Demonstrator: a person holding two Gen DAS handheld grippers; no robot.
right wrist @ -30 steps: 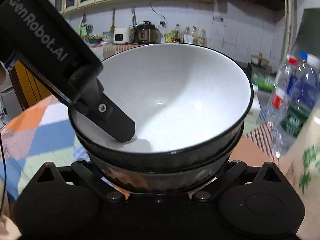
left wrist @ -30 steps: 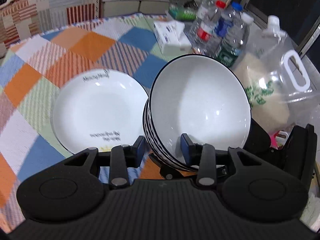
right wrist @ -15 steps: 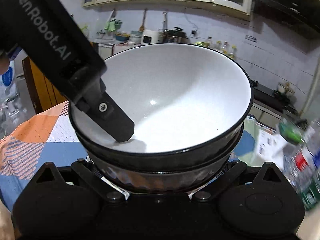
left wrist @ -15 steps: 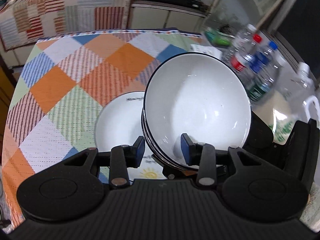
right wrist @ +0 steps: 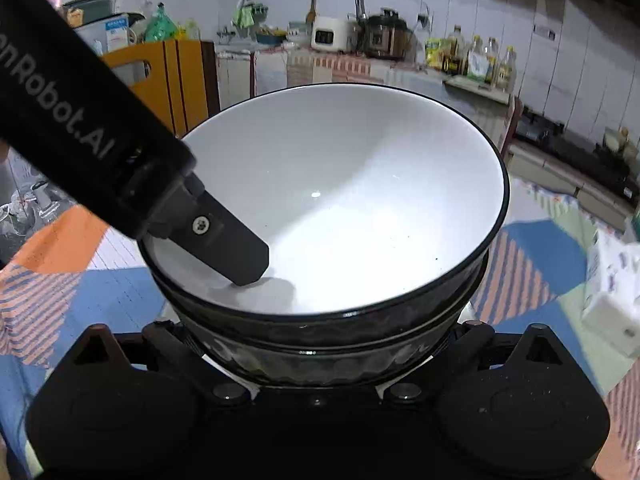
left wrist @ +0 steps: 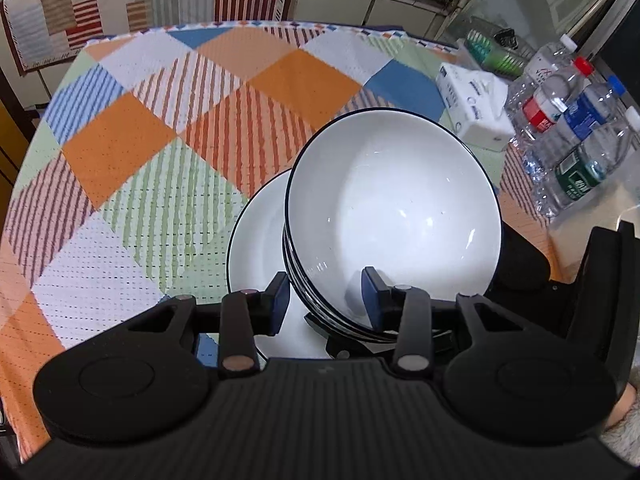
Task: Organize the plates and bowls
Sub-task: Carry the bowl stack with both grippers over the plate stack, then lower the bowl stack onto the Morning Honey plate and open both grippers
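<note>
A stack of bowls (left wrist: 394, 216) is held in the air by both claws, tilted, over a white plate (left wrist: 260, 236) that lies on the counter (left wrist: 160, 128) with its checked cloth. The left claw (left wrist: 325, 300) is clamped on the near wall of the stack: one pad is outside against the dark ribbed side, the other is inside the top bowl. In the right wrist view this inner finger (right wrist: 236, 252) is seen to rest on the white inside of the top bowl. The right claw (right wrist: 320, 364) is placed under and around the dark lower wall of the stack; its fingertips are hidden by the bowls, so it cannot be told with certainty whether it is pressed shut on them, though the stack seems to be carried by it. As a judgement, the bowls are already nested together and only the last step is left: the stack must be lowered on the plate and released. Bottles (left wrist: 568, 148) and a tissue box (left wrist: 472, 108) are standing near at the right edge and should be kept clear when the stack is set down.
</note>
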